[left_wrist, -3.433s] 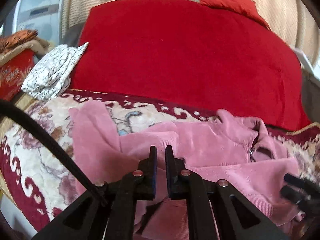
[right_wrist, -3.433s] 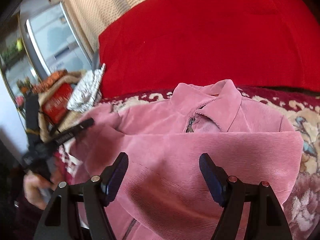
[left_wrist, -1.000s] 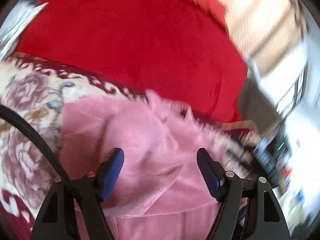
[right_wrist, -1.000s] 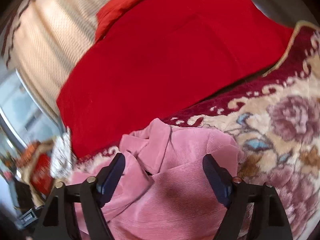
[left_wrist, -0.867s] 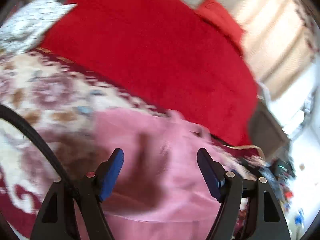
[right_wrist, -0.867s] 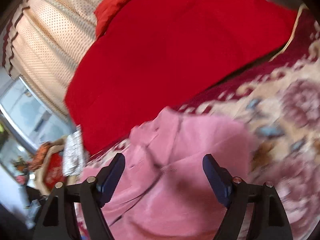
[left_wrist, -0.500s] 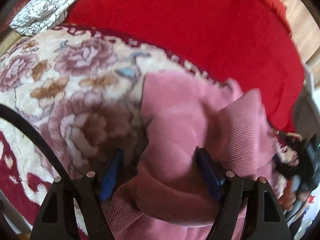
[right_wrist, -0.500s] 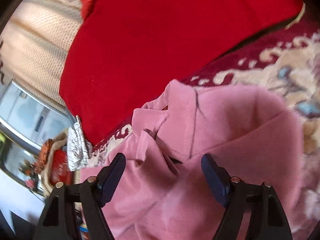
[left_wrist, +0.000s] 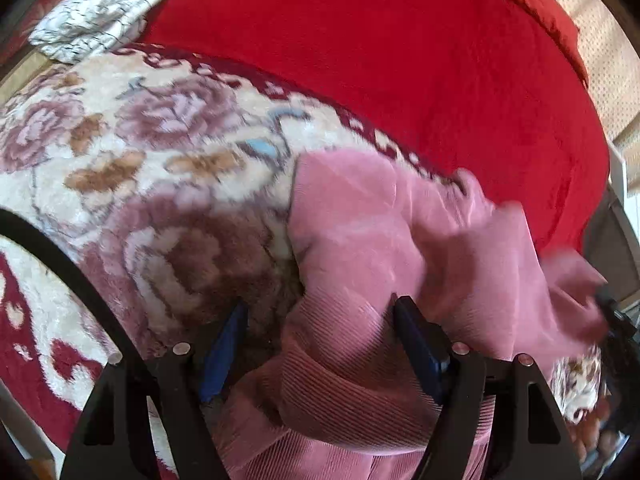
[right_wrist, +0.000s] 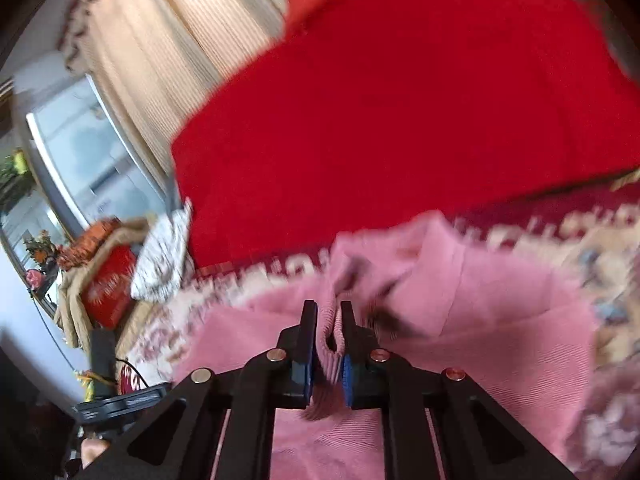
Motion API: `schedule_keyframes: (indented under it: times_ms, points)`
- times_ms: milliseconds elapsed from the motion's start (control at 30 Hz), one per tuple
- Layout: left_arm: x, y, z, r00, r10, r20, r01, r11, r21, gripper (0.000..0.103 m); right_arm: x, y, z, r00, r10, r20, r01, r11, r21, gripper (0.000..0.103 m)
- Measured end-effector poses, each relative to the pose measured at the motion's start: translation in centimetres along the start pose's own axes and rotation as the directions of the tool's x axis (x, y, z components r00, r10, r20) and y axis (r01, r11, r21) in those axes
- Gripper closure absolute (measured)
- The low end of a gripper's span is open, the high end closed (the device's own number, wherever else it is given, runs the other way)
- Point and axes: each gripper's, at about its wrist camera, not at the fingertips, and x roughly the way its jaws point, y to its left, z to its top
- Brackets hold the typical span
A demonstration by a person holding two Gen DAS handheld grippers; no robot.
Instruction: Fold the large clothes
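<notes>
The pink corduroy jacket (left_wrist: 400,248) is lying bunched on the floral blanket (left_wrist: 140,184) that is covering the bed, in front of a red cushion (left_wrist: 380,60); a bulky garment needs such a broad, soft surface for folding. A patterned white cloth (left_wrist: 100,8) is sitting at the blanket's far corner, well apart from the jacket.

The right tongs (right_wrist: 328,320) have just been closing and are now clenching a ridge of the jacket's fabric between the pads, probably to carry that part over as a fold. The left tongs (left_wrist: 316,320) are standing wide apart, released, pointing steeply down and straddling the jacket's near left edge; one blue pad is lying beside the blanket, the other against the corduroy, likely positioned for a second grip.
</notes>
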Motion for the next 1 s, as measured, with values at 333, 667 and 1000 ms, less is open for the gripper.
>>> schedule_keyframes:
  times_ms: [333,667,1000]
  points:
    - [-1.5,-0.9,0.3,0.987,0.101,0.124,-0.105,0.994,0.031,0.027,-4.5,-8.9,1.6,0.985,-0.173,0.021,0.161,0.95,0.268,0.088]
    - [3.7,-7.1,-2.2,0.951,0.301,0.07,-0.304,0.871,0.387,0.025,0.6,-4.9,-1.2,0.986,0.031,-0.167,-0.008,0.991,0.135,0.083]
    - [1.5,-6.6,-0.4,0.977,0.171,0.129,-0.201,0.94,0.275,0.021,2.1,-2.7,-4.2,0.974,-0.048,-0.22,0.035,0.997,-0.062,0.028]
